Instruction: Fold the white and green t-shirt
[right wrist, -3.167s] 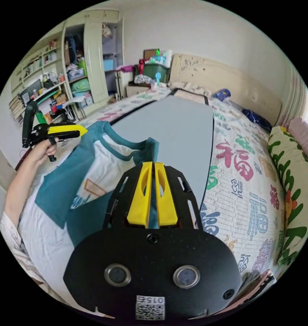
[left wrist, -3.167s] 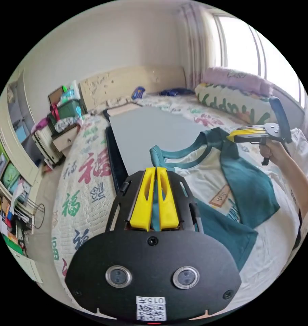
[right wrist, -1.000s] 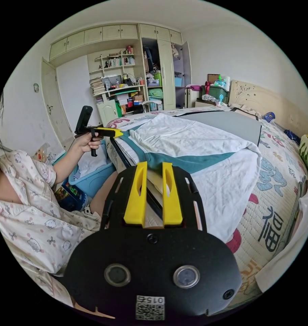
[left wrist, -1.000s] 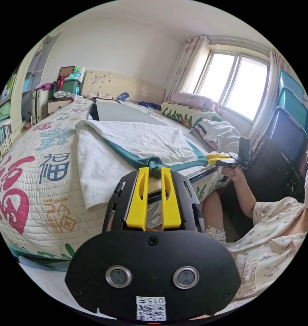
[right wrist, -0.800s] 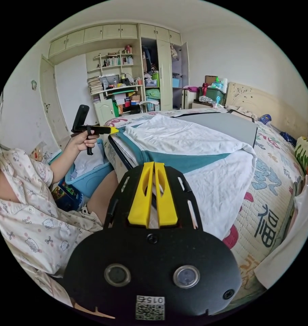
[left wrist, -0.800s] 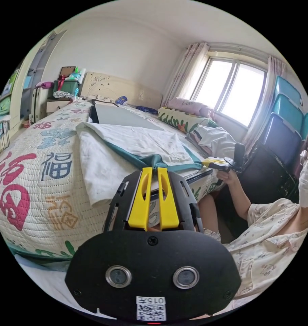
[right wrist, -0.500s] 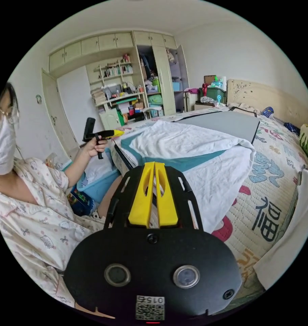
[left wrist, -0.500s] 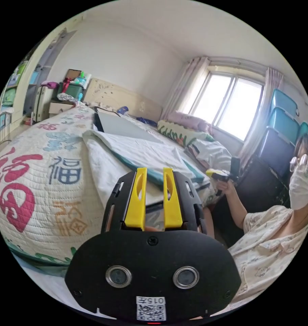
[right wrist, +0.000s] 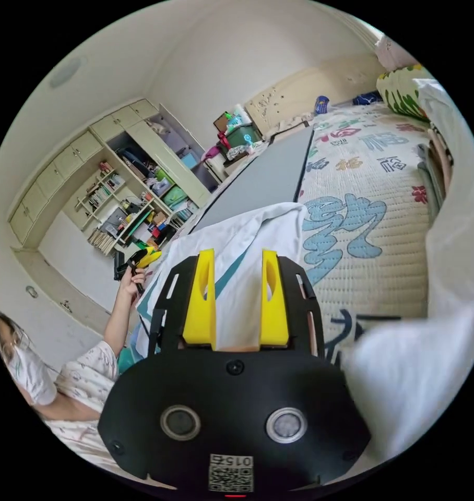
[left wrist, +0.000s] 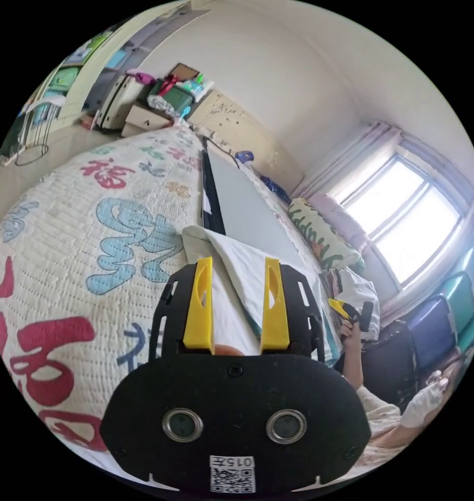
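Gaping wide, L gripper & R gripper both empty, above folded t-shirt on bed.

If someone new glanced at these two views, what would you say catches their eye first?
Probably the left gripper, its yellow fingers spread wide in the foreground over the folded white and green t-shirt, which lies on a grey board. Around that, the quilt with big red and blue characters stands out. In the right gripper view, the right gripper is open too.
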`<act>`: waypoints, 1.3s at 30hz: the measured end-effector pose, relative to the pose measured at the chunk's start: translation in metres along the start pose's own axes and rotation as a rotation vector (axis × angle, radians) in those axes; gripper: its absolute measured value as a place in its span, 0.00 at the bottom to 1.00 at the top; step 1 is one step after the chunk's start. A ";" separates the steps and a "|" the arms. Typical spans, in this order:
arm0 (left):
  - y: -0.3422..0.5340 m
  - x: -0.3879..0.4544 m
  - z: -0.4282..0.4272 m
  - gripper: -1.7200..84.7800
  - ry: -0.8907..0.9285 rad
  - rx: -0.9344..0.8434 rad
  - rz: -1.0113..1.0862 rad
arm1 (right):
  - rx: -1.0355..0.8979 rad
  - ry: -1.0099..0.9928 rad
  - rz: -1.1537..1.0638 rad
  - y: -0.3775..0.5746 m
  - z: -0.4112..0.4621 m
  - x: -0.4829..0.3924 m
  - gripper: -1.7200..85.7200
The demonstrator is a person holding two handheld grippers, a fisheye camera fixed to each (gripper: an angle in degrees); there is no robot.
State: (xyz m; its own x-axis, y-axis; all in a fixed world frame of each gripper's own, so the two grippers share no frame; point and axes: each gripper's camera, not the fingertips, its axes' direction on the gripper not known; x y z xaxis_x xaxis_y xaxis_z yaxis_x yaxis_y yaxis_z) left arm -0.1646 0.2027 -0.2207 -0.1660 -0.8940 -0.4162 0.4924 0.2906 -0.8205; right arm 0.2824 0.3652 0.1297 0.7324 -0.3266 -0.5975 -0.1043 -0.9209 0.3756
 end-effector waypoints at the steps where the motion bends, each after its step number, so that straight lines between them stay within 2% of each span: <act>1: -0.015 0.002 0.003 0.18 0.030 -0.050 -0.016 | -0.003 -0.016 0.032 -0.018 0.000 0.001 0.17; 8: -0.091 0.025 -0.010 0.18 -0.002 -0.108 -0.070 | -0.045 -0.066 0.226 -0.104 -0.009 0.015 0.18; 15: -0.126 0.049 -0.012 0.15 -0.014 -0.071 -0.080 | -0.079 -0.086 0.230 -0.142 -0.042 0.000 0.15; 23: -0.152 0.098 -0.049 0.04 -0.105 -0.020 0.065 | -0.035 -0.081 0.191 -0.143 -0.087 -0.044 0.12; 28: -0.160 0.106 -0.076 0.02 -0.048 0.033 0.091 | -0.059 -0.079 0.192 -0.145 -0.105 -0.073 0.12; 30: -0.168 0.103 -0.085 0.02 -0.024 0.046 0.067 | -0.039 -0.039 0.156 -0.151 -0.113 -0.092 0.12; 32: -0.180 0.099 -0.093 0.02 0.002 0.057 0.059 | 0.063 0.133 0.093 -0.156 -0.131 -0.124 0.12; 34: -0.187 0.095 -0.095 0.02 0.009 0.043 0.071 | 0.107 0.218 0.024 -0.158 -0.136 -0.142 0.13; 37: -0.185 0.075 -0.097 0.02 0.038 0.029 0.033 | -0.023 0.233 -0.112 -0.149 -0.119 -0.156 0.14; 39: -0.182 0.054 -0.109 0.02 0.141 0.052 -0.037 | -0.127 0.211 -0.138 -0.134 -0.105 -0.156 0.15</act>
State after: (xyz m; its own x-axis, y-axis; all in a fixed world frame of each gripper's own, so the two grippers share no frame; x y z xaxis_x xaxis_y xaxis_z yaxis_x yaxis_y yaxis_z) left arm -0.3566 0.1388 -0.1363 -0.3017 -0.8459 -0.4399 0.5263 0.2370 -0.8166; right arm 0.2530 0.5619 0.2466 0.8589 -0.1365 -0.4937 0.0815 -0.9151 0.3948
